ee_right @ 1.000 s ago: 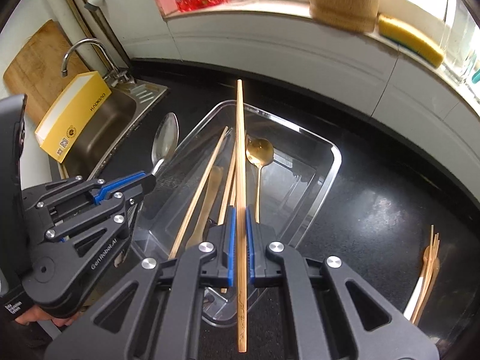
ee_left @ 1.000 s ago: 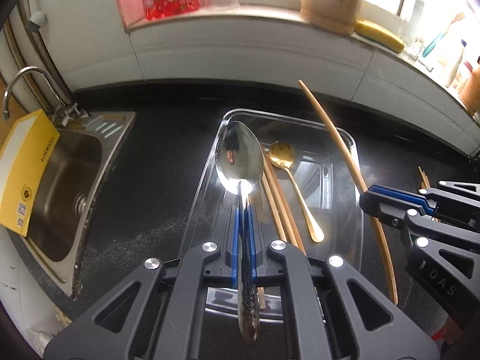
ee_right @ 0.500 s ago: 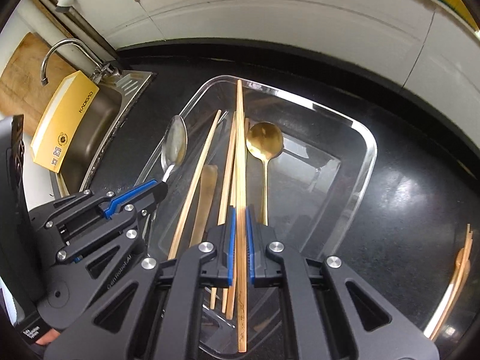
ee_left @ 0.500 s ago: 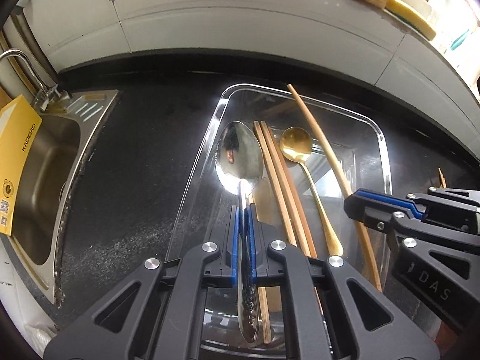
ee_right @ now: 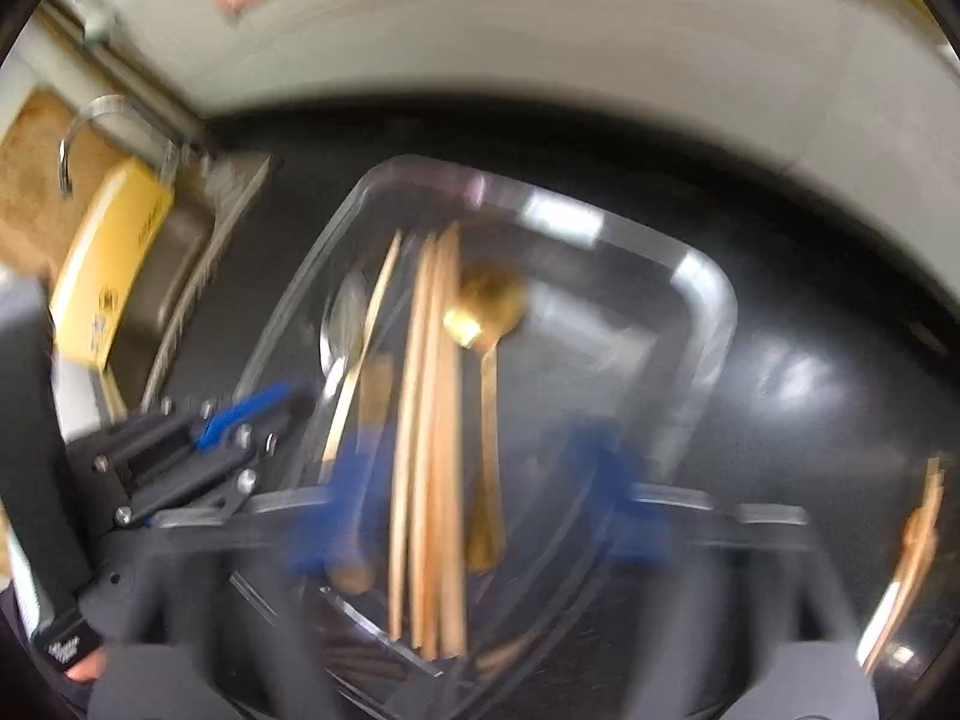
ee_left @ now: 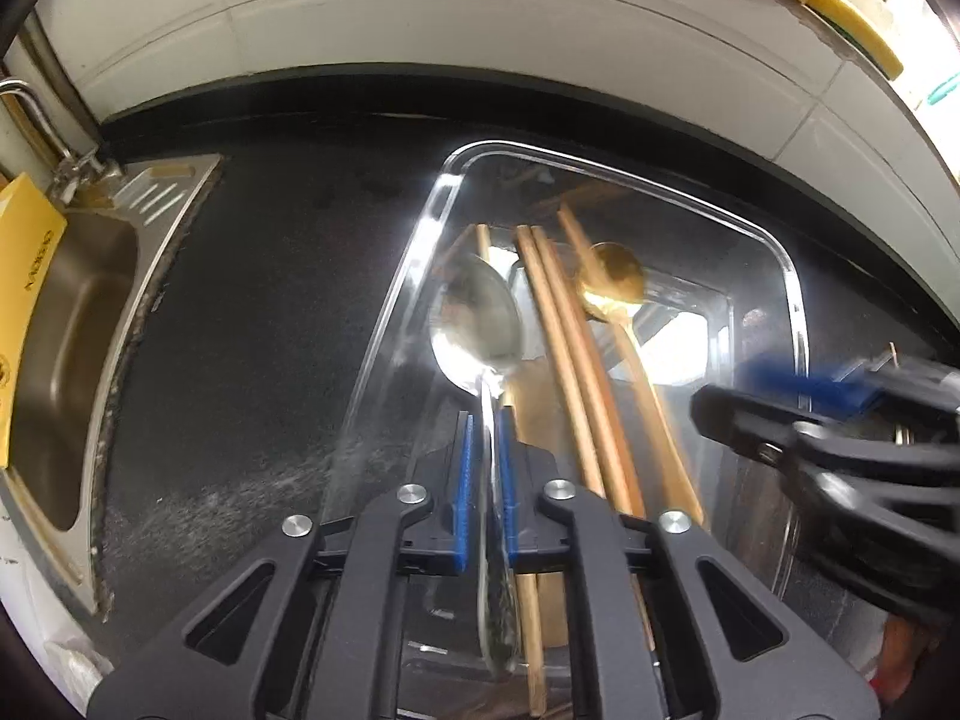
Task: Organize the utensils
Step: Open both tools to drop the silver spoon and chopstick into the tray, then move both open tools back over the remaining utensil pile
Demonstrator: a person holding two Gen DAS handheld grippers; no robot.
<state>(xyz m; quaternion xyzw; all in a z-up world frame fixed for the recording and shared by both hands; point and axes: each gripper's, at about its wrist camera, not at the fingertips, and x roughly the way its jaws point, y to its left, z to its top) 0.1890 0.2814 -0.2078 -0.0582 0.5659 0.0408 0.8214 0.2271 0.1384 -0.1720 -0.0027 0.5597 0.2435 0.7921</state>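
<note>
The left gripper (ee_left: 486, 468) is seen over the clear tray (ee_left: 414, 252), its jaws having just begun to part; the silver spoon (ee_left: 477, 324) lies between the blue pads (ee_left: 462, 480), a slim gap showing on each side of the handle, its bowl toward twelve o'clock. The right gripper (ee_right: 480, 504) is blurred, its jaws having just sprung wide apart, with nothing pressed. The wooden chopsticks (ee_right: 435, 420) are laid lengthwise in the tray, and the gold spoon (ee_right: 486, 312) just beside them at three o'clock. A steel sink (ee_left: 78, 324) is set at nine o'clock.
</note>
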